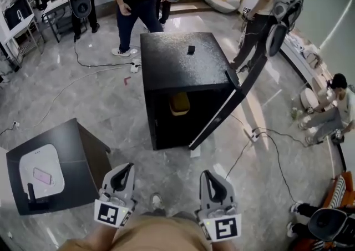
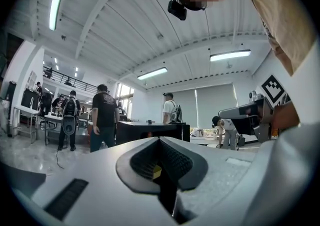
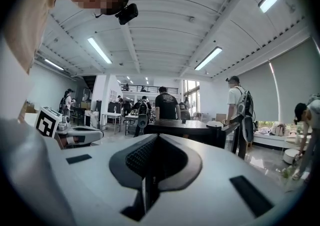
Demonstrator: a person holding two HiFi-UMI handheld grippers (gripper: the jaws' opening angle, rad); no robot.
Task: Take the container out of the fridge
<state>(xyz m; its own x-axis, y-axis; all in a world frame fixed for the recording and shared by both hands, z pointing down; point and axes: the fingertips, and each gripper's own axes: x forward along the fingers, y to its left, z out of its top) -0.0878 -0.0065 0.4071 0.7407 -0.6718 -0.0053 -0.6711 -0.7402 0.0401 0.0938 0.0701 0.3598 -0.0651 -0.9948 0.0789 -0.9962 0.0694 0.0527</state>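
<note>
Left gripper [image 1: 124, 171] at 7 o'clock, right gripper [image 1: 211, 177] at 5 o'clock, both low in head view. Jaws of each pressed together, nothing between them. Black side table [image 1: 83, 144] at 8 o'clock. Toward 12 o'clock: black fridge [image 1: 177, 61], door [image 1: 222, 112] swung open. Yellow container [image 1: 179, 104] sits inside, upper part of compartment, well apart from both grippers.

Fridge [image 1: 166, 64] mid-floor, door [image 1: 230, 103] swung open to its right. Container [image 1: 179, 104] inside, high up. Small object [image 1: 191, 49] on top. Low desk [image 1: 83, 144] left, nearer. Left tongs [image 1: 126, 169] and right tongs [image 1: 208, 176] in front, well apart from it.
</note>
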